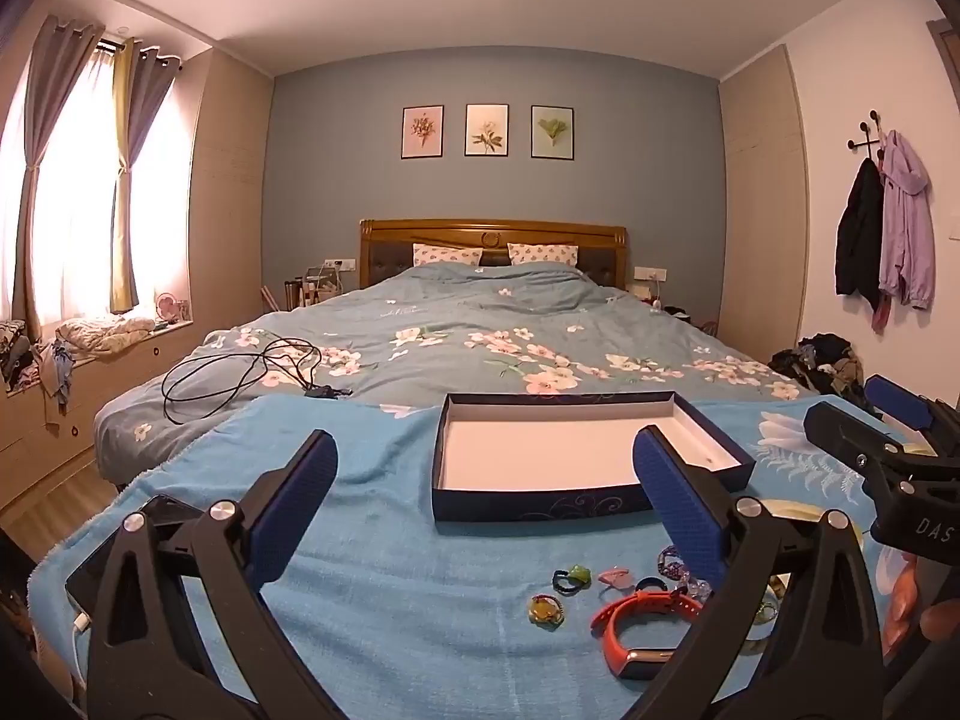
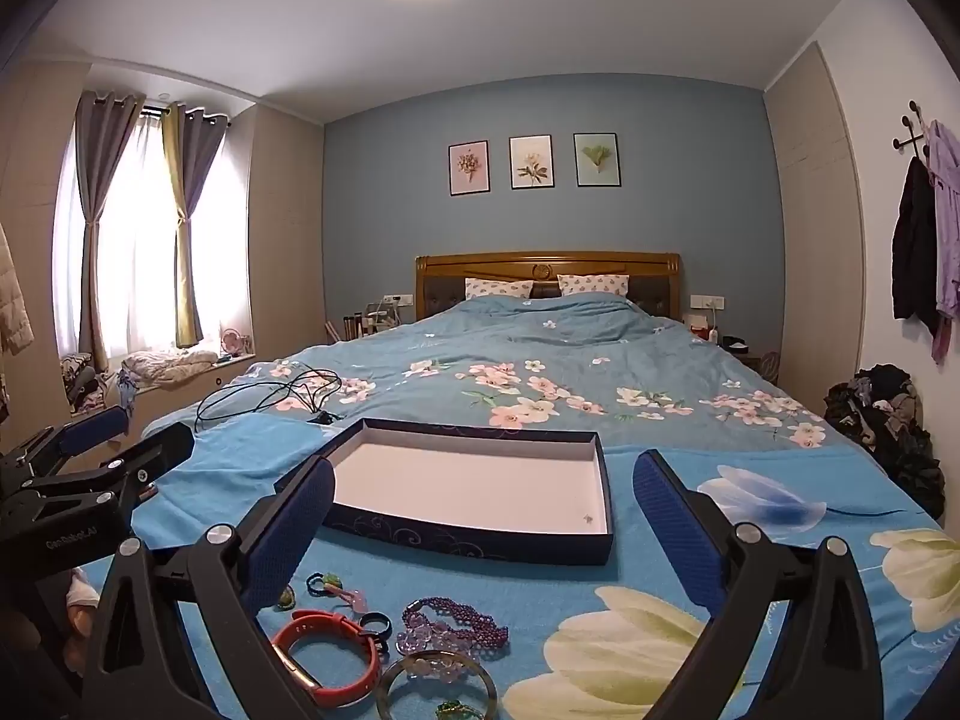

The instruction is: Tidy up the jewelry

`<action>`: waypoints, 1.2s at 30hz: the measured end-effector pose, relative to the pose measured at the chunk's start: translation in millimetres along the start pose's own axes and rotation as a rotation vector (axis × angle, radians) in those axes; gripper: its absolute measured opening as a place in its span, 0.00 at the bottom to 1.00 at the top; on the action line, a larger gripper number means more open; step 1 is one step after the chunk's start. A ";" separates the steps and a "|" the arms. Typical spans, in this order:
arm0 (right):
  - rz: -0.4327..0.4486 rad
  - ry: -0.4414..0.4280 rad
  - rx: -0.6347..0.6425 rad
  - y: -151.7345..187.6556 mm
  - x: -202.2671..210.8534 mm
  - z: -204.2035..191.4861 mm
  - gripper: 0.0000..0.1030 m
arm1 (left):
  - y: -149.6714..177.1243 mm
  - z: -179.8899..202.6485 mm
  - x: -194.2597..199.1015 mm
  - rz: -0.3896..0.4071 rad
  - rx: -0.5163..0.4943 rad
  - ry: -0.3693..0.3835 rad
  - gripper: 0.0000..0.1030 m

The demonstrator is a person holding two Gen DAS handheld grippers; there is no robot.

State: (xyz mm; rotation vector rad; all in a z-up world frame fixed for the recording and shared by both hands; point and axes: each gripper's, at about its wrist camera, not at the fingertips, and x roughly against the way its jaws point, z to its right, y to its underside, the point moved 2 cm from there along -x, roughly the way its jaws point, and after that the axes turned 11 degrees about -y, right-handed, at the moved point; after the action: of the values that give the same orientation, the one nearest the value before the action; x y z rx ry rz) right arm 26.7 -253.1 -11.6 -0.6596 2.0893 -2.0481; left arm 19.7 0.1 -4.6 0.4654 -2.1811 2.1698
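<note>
A black cable point(image 1: 240, 375) lies coiled near the left edge of the bed point(image 1: 480, 324), beyond a blue towel point(image 1: 372, 546) spread over the bed's near end. The left gripper point(image 1: 483, 474) hovers over the towel with its jaws wide apart and nothing between them. Ahead of it, toward the middle of the towel, sits an open dark-blue box point(image 1: 588, 456) with a white floor, holding only one tiny speck near its right wall. The jewelry lies loose at the bed's near edge, in front of the box: small rings with green and yellow stones point(image 1: 546, 607), a red wristband point(image 1: 642, 624), purple beads point(image 2: 456, 621), clear crystal beads point(image 2: 429, 639) and a pale bangle point(image 2: 438, 684). The right gripper point(image 2: 483, 495) hangs above this cluster, its jaws likewise spread and empty. Large flowers are printed on the towel's right part.
</note>
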 end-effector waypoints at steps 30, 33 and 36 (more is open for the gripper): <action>0.031 -0.009 0.003 -0.8 8.0 -3.3 0.93 | -6.9 8.7 23.5 0.056 -0.009 0.006 0.94; 0.032 -0.010 0.002 -0.9 7.3 -3.4 0.93 | -6.5 7.5 22.5 0.057 -0.006 0.006 0.94; 0.030 -0.012 0.002 -0.7 7.4 -3.8 0.93 | -6.4 7.9 22.8 0.057 -0.008 0.007 0.94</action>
State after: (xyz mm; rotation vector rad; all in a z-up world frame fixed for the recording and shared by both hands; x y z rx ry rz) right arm 18.7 -252.5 -9.2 -0.6347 2.0776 -2.0247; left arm 0.9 -11.8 6.7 0.4003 -2.2259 2.1861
